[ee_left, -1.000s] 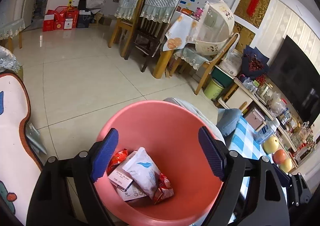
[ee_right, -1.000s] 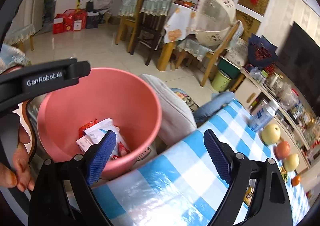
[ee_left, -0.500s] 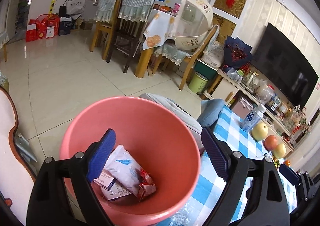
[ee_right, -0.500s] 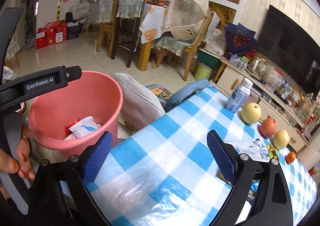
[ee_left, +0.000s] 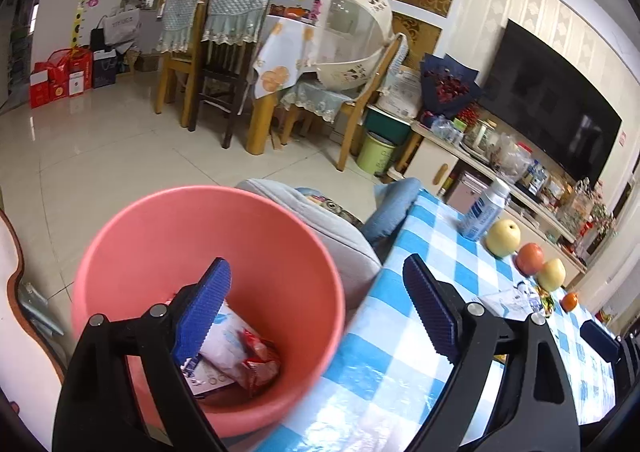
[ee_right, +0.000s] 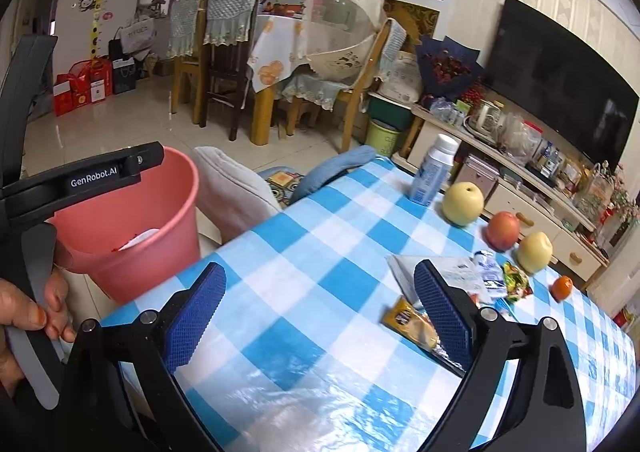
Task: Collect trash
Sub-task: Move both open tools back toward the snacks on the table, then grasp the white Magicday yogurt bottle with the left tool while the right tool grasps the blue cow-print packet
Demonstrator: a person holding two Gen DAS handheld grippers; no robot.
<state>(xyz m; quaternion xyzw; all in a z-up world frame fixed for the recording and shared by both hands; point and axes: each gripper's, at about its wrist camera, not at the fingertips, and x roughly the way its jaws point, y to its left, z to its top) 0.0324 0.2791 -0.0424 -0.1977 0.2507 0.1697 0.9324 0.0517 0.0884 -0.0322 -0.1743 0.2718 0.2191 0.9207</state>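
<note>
Jaws spread, right gripper [ee_right: 320, 316] beside yellow wrapper [ee_right: 410, 326].

A table with a blue-and-white checked cloth [ee_right: 320, 252] carries a white bottle [ee_right: 434, 170], two pears [ee_right: 463, 203], an apple [ee_right: 503, 230], a small orange [ee_right: 561, 287], and scattered wrappers [ee_right: 412, 322] near its middle.

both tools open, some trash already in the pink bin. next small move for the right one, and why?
Probably ease the right tool forward and right toward the yellow wrapper on the checked tablecloth. Both tools are open and empty, and this wrapper is the litter nearest the right tool's fingers, ahead of the scraps by the fruit. The pink bin stands beside the table for the drop.
</note>
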